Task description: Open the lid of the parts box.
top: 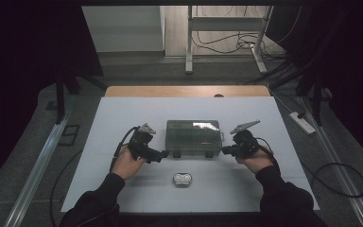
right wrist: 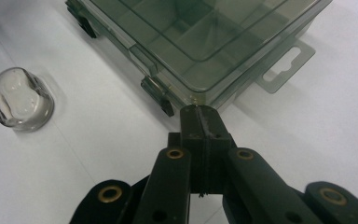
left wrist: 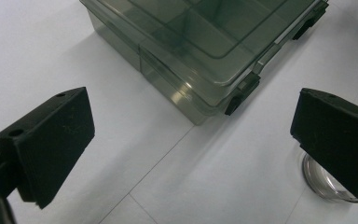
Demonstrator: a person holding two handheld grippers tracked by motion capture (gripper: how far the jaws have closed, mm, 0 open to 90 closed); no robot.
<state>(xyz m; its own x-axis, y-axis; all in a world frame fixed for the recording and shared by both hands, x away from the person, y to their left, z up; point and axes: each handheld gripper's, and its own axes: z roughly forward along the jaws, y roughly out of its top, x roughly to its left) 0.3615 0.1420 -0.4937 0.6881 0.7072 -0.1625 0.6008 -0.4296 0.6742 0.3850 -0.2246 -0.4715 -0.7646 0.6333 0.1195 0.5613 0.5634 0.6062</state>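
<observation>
At the middle of the white table top [top: 123,113], a smoky see-through compartment box [top: 193,137] is seen lying flat with its lid down and two black latches [left wrist: 242,93] along the near side. It is judged to be light, stiff and rather slippery, with thin plastic walls that could crack if squeezed hard; the lid is best taken at its near edge or the latches are best flipped at their tips, while the body is steadied at a short end. A hang tab [right wrist: 286,70] is seen sticking out at the right end.

The left gripper [top: 163,154] is held just beside the box's near left corner, its jaws spread wide with nothing between them. The right gripper [top: 225,151] is placed at the near right corner, its jaws pressed fully together on nothing, the tip close to the right-hand latch; whether it touches cannot be told.

Nearer the front edge of the table, a small clear domed case [top: 182,179] is seen lying apart from the box, between the two forearms.
</observation>
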